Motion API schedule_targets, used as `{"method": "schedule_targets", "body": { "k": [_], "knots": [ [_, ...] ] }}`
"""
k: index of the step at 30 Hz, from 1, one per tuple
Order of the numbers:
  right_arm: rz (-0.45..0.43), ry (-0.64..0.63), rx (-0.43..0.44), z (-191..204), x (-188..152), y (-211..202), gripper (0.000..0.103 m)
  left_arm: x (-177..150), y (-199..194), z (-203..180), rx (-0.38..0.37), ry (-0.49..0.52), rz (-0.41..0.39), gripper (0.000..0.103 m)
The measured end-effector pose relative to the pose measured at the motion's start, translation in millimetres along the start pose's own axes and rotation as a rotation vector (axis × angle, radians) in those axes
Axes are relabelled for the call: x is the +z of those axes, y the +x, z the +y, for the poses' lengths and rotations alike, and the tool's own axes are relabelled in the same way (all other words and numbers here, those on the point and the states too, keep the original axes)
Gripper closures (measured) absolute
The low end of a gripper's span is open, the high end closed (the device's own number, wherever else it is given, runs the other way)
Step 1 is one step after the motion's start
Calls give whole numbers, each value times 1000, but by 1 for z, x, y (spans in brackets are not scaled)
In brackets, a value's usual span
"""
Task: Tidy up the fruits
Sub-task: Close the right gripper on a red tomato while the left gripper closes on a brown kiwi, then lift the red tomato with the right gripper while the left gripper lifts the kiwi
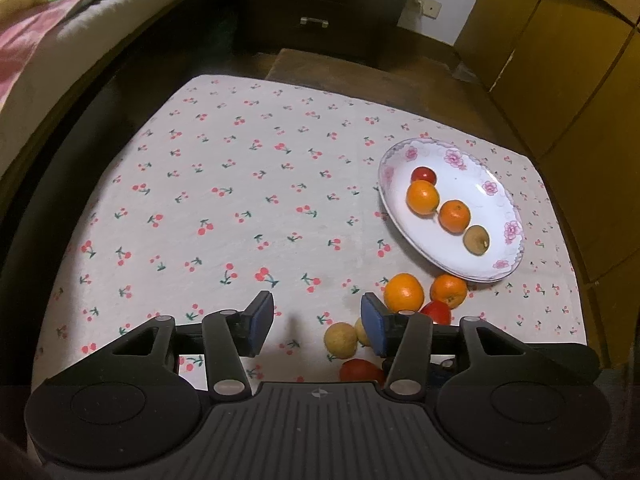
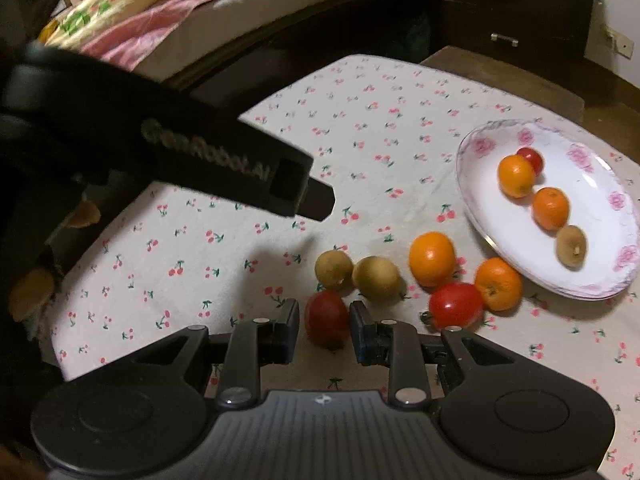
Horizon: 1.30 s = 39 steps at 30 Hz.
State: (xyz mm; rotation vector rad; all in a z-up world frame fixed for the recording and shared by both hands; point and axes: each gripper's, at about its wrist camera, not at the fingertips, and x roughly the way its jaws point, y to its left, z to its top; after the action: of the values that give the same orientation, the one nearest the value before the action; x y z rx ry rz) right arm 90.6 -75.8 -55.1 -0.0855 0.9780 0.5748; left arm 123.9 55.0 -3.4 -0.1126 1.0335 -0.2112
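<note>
our right gripper [image 2: 324,330] pinches a red tomato [image 2: 326,320] low over the worktop [image 2: 280,128], ready for the plate [image 2: 472,196] where four fruits already line up. our left gripper [image 1: 316,326] hangs spread and empty near two yellowish fruits [image 1: 340,340]; loose oranges [image 2: 432,258] crowd the route.

A cherry-print cloth [image 1: 240,200] is covering the table. A bed [image 1: 60,40] is standing beside it, dark drawers [image 1: 316,4] and wooden cabinets [image 1: 560,60] beyond.
</note>
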Motion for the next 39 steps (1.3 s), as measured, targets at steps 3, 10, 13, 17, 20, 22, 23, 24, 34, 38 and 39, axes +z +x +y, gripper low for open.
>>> {"method": "schedule_targets", "body": {
  "k": [3,10,13,17,20,22,23,24,34,38,39],
  "knots": [
    [12,-12,0,1,-2,9,74,-1,1,2,3,-1,4,45],
    [18,5,-23,-7,-5,11,74,-5,8,-3,5,20,27,44],
    [24,17,-33,-14,-9,3,74,-8,13,-5,5,30,48,45],
    [30,46,-53,-25,-18,-9,74,-12,21,-13,-8,66,70,46],
    [26,67,-58,-32,-24,-20,74,-15,26,-21,-10,105,76,49],
    [26,79,-56,-35,-27,-26,74,-16,30,-25,-18,118,85,52],
    [25,84,-57,-36,-28,-29,74,-17,32,-26,-17,128,93,53],
    [23,88,-59,-37,-29,-30,74,-18,34,-28,-15,137,98,60],
    [15,109,-54,-42,-31,-33,74,-15,42,-29,-5,143,105,61],
    [19,111,-53,-42,-32,-31,74,-14,42,-27,-13,138,107,59],
    [21,111,-54,-42,-32,-30,74,-14,42,-26,-17,135,108,59]
  ]
}}
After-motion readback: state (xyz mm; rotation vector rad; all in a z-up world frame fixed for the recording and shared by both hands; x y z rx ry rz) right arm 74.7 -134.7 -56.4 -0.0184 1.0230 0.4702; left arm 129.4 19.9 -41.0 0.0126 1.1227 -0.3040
